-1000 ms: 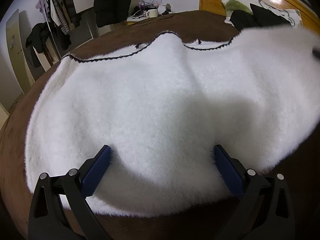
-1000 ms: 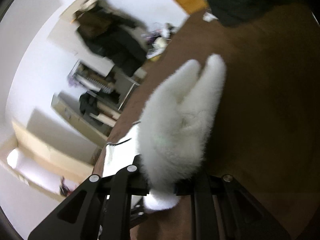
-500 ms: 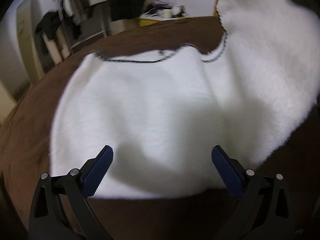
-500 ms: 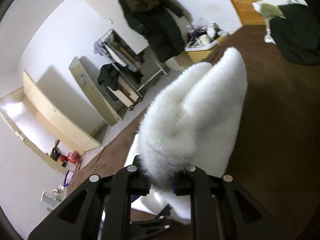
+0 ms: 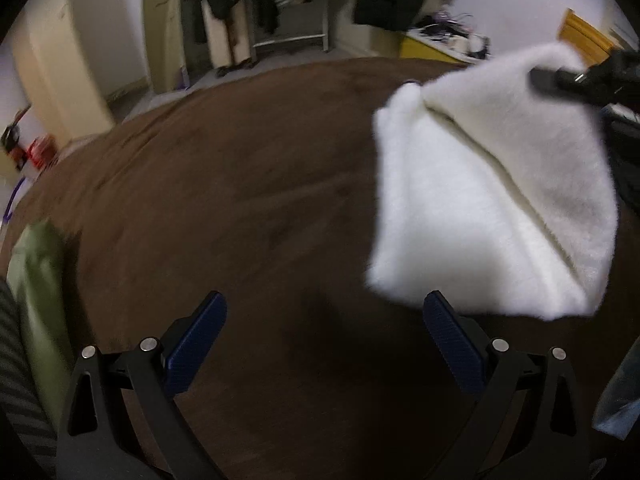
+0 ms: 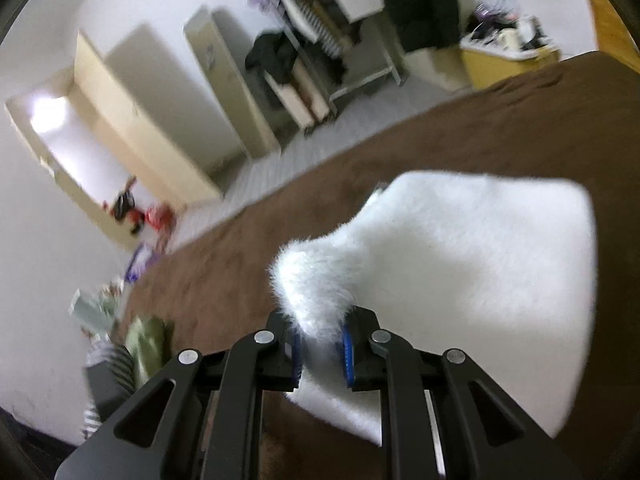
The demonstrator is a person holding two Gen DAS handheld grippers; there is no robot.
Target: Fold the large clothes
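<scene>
A fluffy white garment point(image 5: 488, 204) lies folded over on the brown bed cover point(image 5: 240, 184), at the right of the left wrist view. My left gripper point(image 5: 324, 332) is open over bare cover, with nothing between its blue pads; the garment's lower edge is just beyond its right finger. In the right wrist view my right gripper point(image 6: 320, 350) is shut on a bunched corner of the white garment point(image 6: 472, 256), which spreads out ahead and to the right. That same right gripper point(image 5: 560, 78) shows dark at the garment's top right corner in the left wrist view.
A green garment point(image 5: 40, 280) and striped cloth point(image 6: 108, 372) lie at the bed's left edge. Beyond the bed stand a clothes rack point(image 6: 320, 28) with dark coats, pale cupboards point(image 6: 132, 128) and a yellow cluttered table point(image 6: 508, 56).
The left gripper has swung left off the garment to bare cover. The right gripper has carried its held corner across, so the garment now lies folded over on itself.
</scene>
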